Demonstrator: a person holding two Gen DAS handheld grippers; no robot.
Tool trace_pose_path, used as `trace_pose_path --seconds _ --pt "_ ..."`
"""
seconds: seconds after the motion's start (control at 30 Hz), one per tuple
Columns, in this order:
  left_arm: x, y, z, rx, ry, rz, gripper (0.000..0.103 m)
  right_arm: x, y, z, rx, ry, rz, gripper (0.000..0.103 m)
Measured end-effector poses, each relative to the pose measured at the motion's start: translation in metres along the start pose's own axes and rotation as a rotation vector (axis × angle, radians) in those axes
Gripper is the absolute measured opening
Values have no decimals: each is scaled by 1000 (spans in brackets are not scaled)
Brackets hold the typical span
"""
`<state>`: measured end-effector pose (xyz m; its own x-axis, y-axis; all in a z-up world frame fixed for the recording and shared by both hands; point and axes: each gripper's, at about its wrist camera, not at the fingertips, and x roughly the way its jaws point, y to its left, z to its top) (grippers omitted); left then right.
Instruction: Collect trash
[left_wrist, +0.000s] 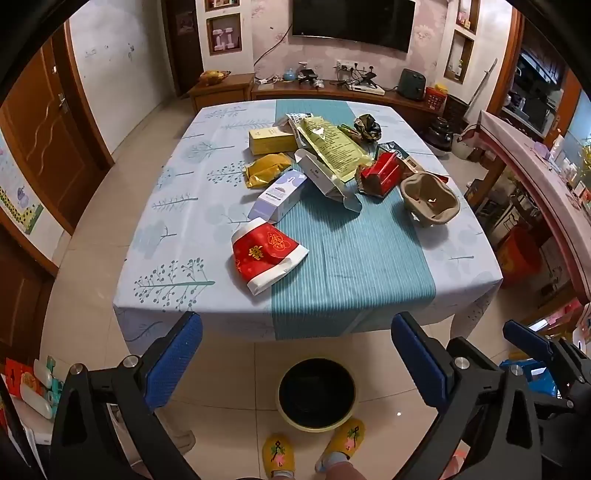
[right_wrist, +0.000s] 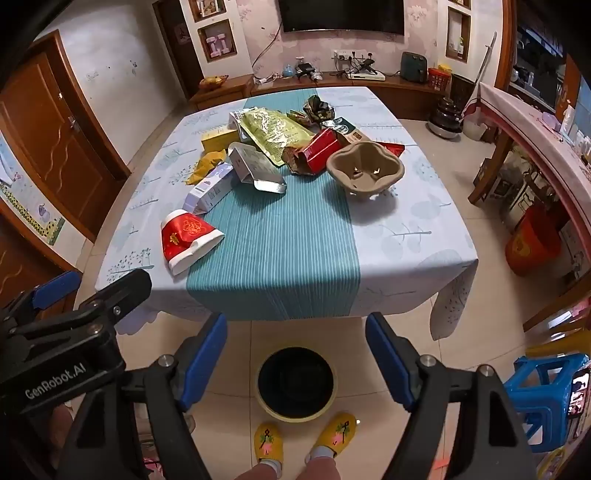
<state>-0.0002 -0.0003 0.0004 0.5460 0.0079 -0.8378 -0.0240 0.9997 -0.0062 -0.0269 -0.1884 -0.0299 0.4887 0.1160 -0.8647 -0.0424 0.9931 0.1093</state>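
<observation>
We hold the left gripper (left_wrist: 295, 354) and right gripper (right_wrist: 295, 354) spread wide and empty above the bin (left_wrist: 317, 393) on the floor by our slippers (left_wrist: 349, 437). Beyond, trash lies on the table (left_wrist: 166, 229): a red cup (left_wrist: 264, 254), boxes (left_wrist: 279, 194), a pulp tray (left_wrist: 430, 199).

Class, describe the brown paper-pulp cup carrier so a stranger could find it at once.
Start at the table with the pale tree-print cloth and teal middle strip. Go to the right end of the trash pile on it. The cup carrier sits there beside a red carton: the only plain, unprinted brown piece, moulded into hollow cups.
</observation>
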Motion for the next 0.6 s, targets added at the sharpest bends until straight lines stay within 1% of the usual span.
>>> trace_pose_path --seconds 0.33,0.47,0.53,0.6 --pt "-3 2 -1 -11 0 -18 101 -5 -4 -2 30 -10 -5 78" --pt "-6 4 -2 -14 0 -12 101 -11 -5 -2 34 -8 -9 78" --pt "-6 5 -4 -10 5 -5 101 -6 -7 -2 35 -7 -9 78" --pt "0 11 -5 -17 17 -6 101 -8 -8 -3 37 -12 -12 78"
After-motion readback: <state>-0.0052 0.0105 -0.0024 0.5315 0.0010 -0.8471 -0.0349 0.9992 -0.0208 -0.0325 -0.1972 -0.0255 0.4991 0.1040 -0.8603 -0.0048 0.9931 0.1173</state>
